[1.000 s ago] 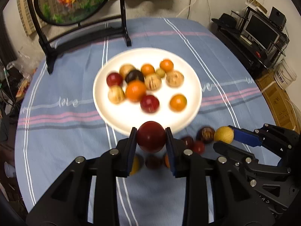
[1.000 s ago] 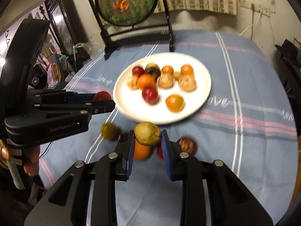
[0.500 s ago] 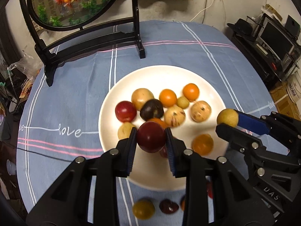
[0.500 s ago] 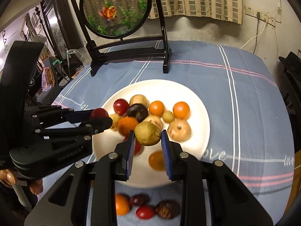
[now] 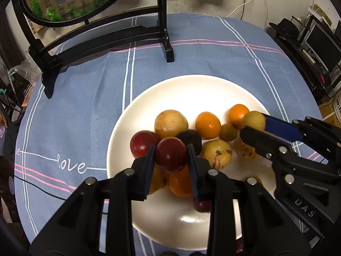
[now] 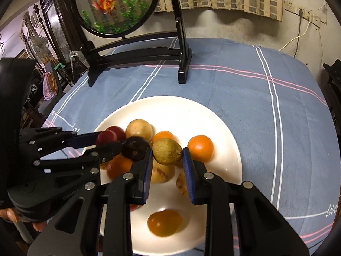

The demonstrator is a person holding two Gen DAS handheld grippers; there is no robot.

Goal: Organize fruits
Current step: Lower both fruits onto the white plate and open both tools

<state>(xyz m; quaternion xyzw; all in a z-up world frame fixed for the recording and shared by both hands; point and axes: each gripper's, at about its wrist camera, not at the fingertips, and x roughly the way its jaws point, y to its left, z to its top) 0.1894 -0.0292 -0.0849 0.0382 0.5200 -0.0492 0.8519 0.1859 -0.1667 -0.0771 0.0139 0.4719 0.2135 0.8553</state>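
A white plate (image 5: pixel 191 85) on the blue tablecloth holds several small fruits: oranges, yellow and red ones. My left gripper (image 5: pixel 171 154) is shut on a dark red fruit (image 5: pixel 171 154) and holds it above the plate's left side. My right gripper (image 6: pixel 167 154) is shut on a yellow-green fruit (image 6: pixel 167 151) above the plate's middle; the plate shows there too (image 6: pixel 183 108). The right gripper also shows in the left wrist view (image 5: pixel 255 125), with its fruit (image 5: pixel 253 120). The left gripper shows in the right wrist view (image 6: pixel 102 141), with its red fruit (image 6: pixel 106 138).
A black stand (image 5: pixel 106 34) with a round goldfish panel (image 6: pixel 115 4) stands at the back of the table. A shelf with electronics (image 5: pixel 315 49) is off the table's right edge. The tablecloth (image 6: pixel 266 117) reaches around the plate.
Both grippers have moved forward from the table's near edge to above the plate, each still carrying its fruit. The loose fruits on the cloth have dropped out of view.
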